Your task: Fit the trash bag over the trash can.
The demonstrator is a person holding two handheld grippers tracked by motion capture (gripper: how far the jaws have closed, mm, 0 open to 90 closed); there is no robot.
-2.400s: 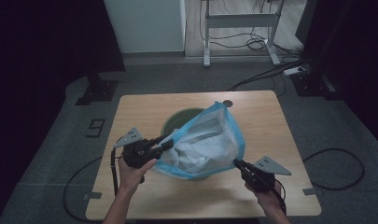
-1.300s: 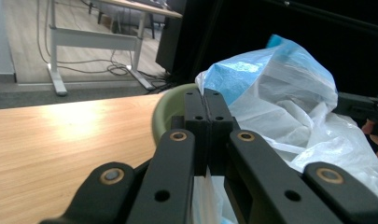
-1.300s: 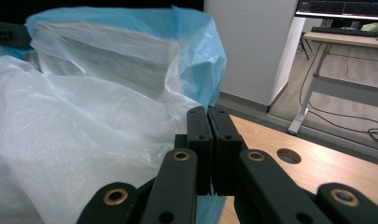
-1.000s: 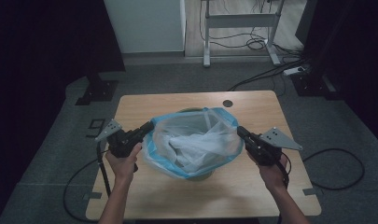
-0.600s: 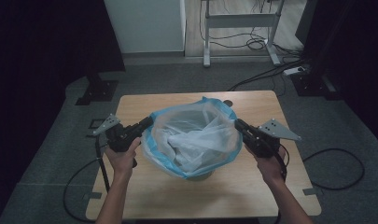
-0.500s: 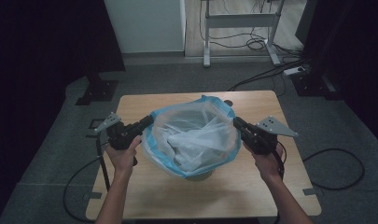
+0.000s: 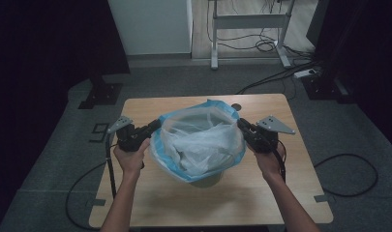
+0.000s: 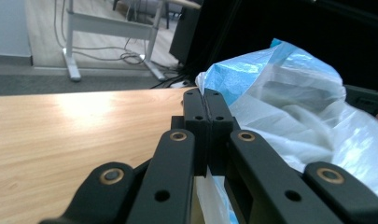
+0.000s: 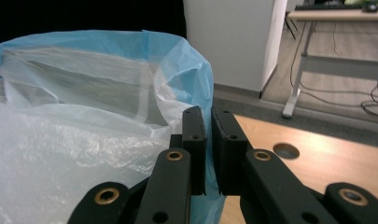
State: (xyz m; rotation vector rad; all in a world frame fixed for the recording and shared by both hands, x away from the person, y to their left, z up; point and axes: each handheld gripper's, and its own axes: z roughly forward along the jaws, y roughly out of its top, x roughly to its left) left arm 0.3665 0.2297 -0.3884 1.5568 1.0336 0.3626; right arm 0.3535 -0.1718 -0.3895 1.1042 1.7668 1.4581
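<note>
- Left gripper (image 7: 154, 127): jaws pinched tight on the blue bag's (image 7: 201, 140) rim.
- Right gripper (image 7: 243, 126): jaws a narrow slit apart, bag rim between them, over the desk (image 7: 280, 193).

Tongs pinching the bag

Tongs (image 8: 206, 100) clamped together at 6 o'clock; blue-rimmed bag (image 8: 289, 98) at 3 o'clock; bare tabletop (image 8: 74, 126) at 9.

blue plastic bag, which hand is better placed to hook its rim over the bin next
Left, probably. The left tongs are shut on the thin blue plastic bag rim beside the grey round bin. The right tongs show a slight gap, so their hold looks looser.
</note>
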